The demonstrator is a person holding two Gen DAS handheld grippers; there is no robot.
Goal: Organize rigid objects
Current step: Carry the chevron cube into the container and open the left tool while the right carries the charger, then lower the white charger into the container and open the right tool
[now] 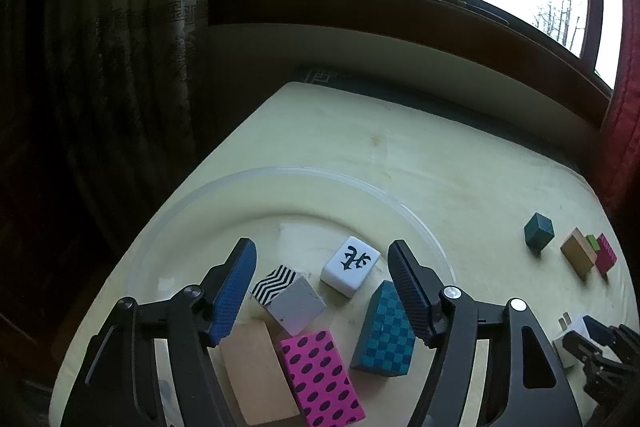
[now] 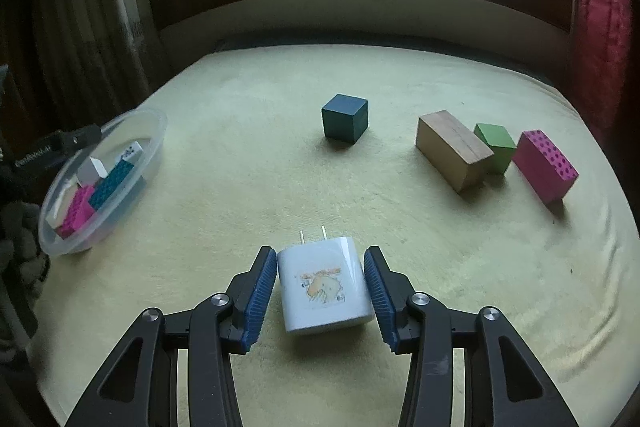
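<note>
**Charger between the right tongs, bowl waiting under the left**

The table (image 2: 360,187), under a pale yellow cloth, carries everything. Well off to the left of the right tongs (image 2: 320,287) sits the clear bowl (image 2: 158,131); the left tongs (image 1: 322,279) hang spread wide over it, holding nothing. Below their tips lie a plain wood block (image 1: 256,375), a pink dotted block (image 1: 320,375), a teal checked block (image 1: 386,331), a grey cube with a zigzag face (image 1: 290,295) and a white tile (image 1: 351,265).

Ahead and to the right of the right tongs stand the loose pieces: a long wood block (image 2: 452,151), a second pink block (image 2: 546,167), a teal cube (image 2: 345,123) and a green cube (image 2: 496,147), which is just beside the wood block, perhaps touching.

The white charger (image 2: 324,287) lies between the right tongs' pads, prongs pointing away. The left pad looks in contact; a thin gap seems to remain at the right, so I cannot tell whether the grip is made.

The step in hand looks like picking up the charger. Next, I judge, a firm squeeze on its smooth sides, a lift, then a carry leftward to the bowl, which the left tongs should leave free.
</note>
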